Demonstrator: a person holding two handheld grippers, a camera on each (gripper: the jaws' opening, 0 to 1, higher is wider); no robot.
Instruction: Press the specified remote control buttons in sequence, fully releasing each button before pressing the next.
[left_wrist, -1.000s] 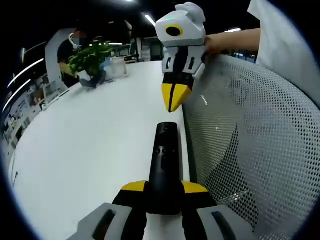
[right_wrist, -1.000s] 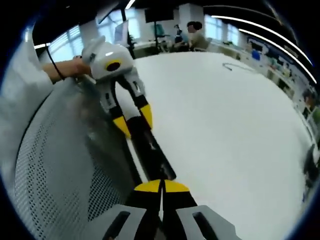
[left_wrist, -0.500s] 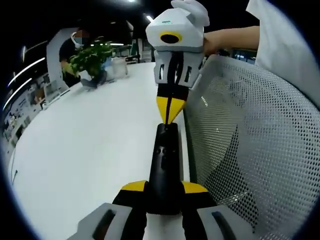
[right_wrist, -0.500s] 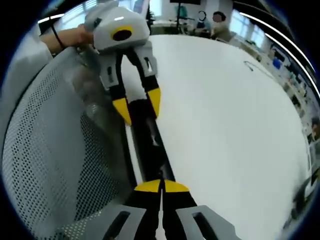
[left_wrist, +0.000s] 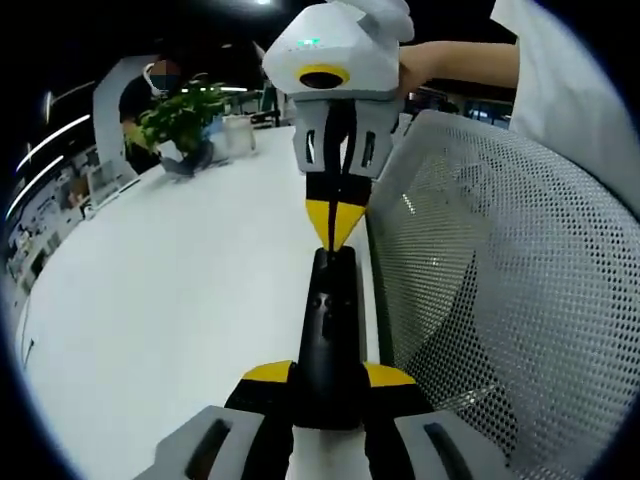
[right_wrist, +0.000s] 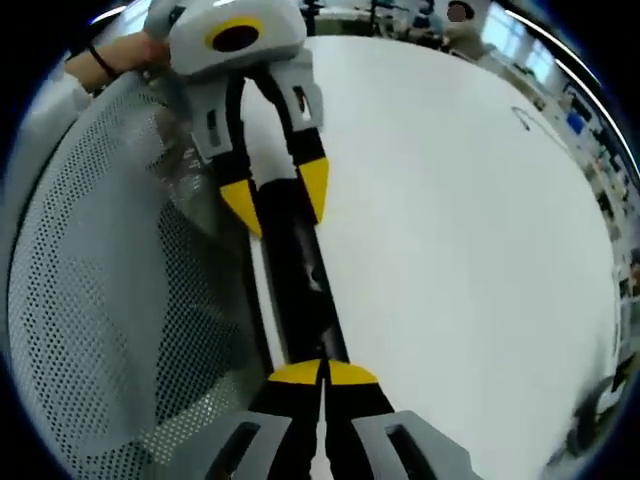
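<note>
1. Remote (left_wrist: 330, 340) is black and slim, clamped at its near end between the yellow-tipped fingers of the left gripper (left_wrist: 328, 378), and it juts forward over the white desk (left_wrist: 180, 290), level with the desk's edge beside a mesh chair back (left_wrist: 500, 300).
2. Right gripper (left_wrist: 333, 222) comes in from above with its two fingers clenched into one yellow point, nothing between them; that point meets the remote's far end, though whether a button is actually down I cannot tell.
3. In the right gripper view the same point (right_wrist: 322, 374) sits at the remote's (right_wrist: 300, 285) nearer end, while the left gripper (right_wrist: 275, 195) grips the other end, one finger on each long side.
4. To do the press well, I judge the tip should bear straight down on one button, with the left hand steady so the remote does not tilt.
5. Lift the tip fully clear afterwards, then move along the remote's middle line to the next button.
6. Keep both ends of the remote in view.
</note>
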